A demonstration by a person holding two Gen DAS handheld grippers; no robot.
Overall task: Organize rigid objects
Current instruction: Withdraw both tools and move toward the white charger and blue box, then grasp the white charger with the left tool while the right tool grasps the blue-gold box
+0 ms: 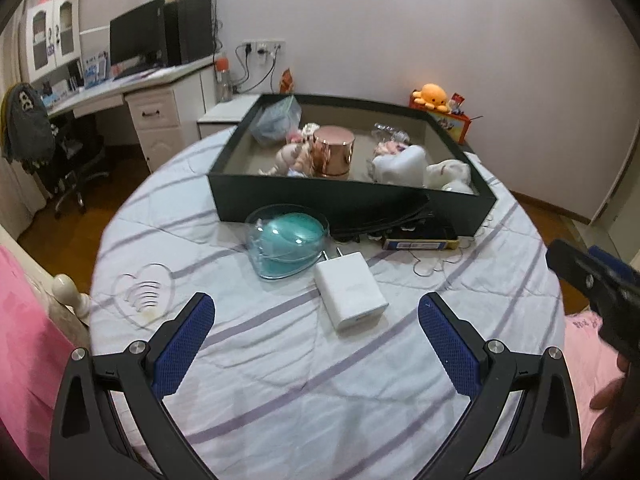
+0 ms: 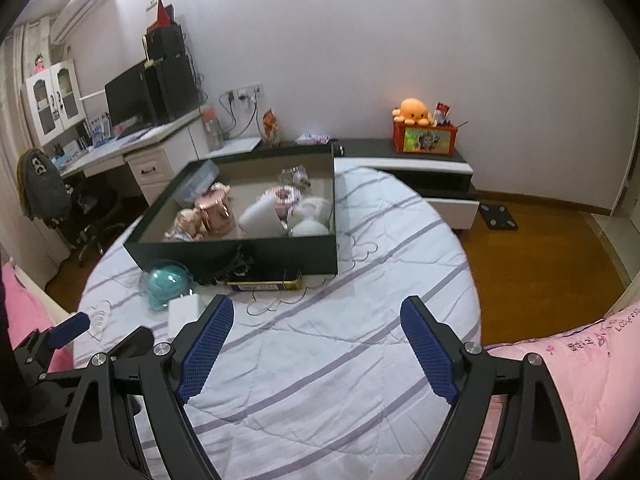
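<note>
A dark box (image 1: pixel 360 200) (image 2: pixel 240 252) sits on the striped bedspread and holds a copper tin (image 1: pixel 334 152), dolls and white plush items. In front of it lie a clear dome case with a teal item inside (image 1: pixel 288 246) (image 2: pixel 166 284), a white charger (image 1: pixel 350 294) (image 2: pixel 184 312), and a flat blue-and-gold tin (image 1: pixel 420 243) (image 2: pixel 264 285) beside a black cable. My left gripper (image 1: pixel 316 312) hangs open just short of the charger, nothing between its fingers. My right gripper (image 2: pixel 318 312) is open over bare bedspread, right of the charger.
A pink quilt (image 2: pixel 560 368) borders the bed at the right and left. Beyond the bed stand a white desk with a monitor (image 1: pixel 136 40), an office chair, and a low cabinet with an orange plush (image 2: pixel 416 111) on a red box. Wooden floor lies to the right.
</note>
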